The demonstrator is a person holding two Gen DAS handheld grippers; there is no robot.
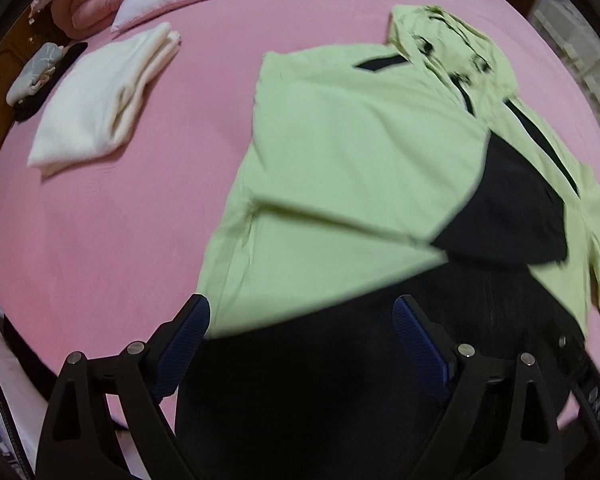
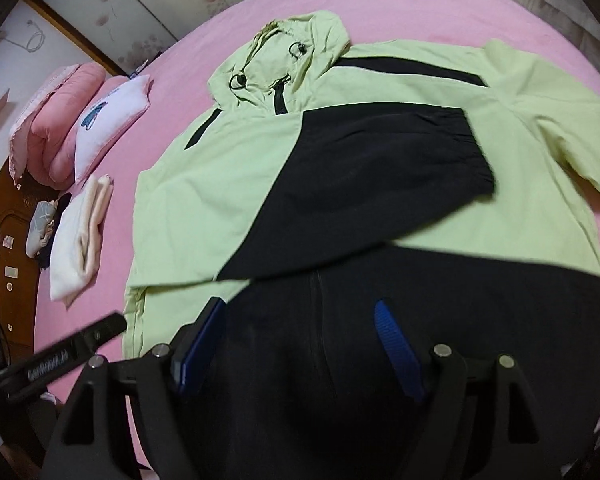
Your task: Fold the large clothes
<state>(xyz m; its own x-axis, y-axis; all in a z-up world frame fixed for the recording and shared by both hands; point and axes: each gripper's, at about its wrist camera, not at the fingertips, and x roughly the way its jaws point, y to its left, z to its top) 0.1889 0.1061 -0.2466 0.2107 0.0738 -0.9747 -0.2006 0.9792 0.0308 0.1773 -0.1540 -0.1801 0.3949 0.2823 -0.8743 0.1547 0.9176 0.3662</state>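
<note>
The jacket [image 1: 340,168] runs off the left wrist view's right edge, its black hem hidden behind the fingers [image 1: 188,340].

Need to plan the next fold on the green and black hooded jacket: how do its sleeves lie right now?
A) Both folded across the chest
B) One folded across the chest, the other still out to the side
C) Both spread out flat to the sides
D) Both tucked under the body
B: on the hooded jacket, the black-cuffed sleeve lies across the chest, while the other sleeve still reaches out sideways.
</note>
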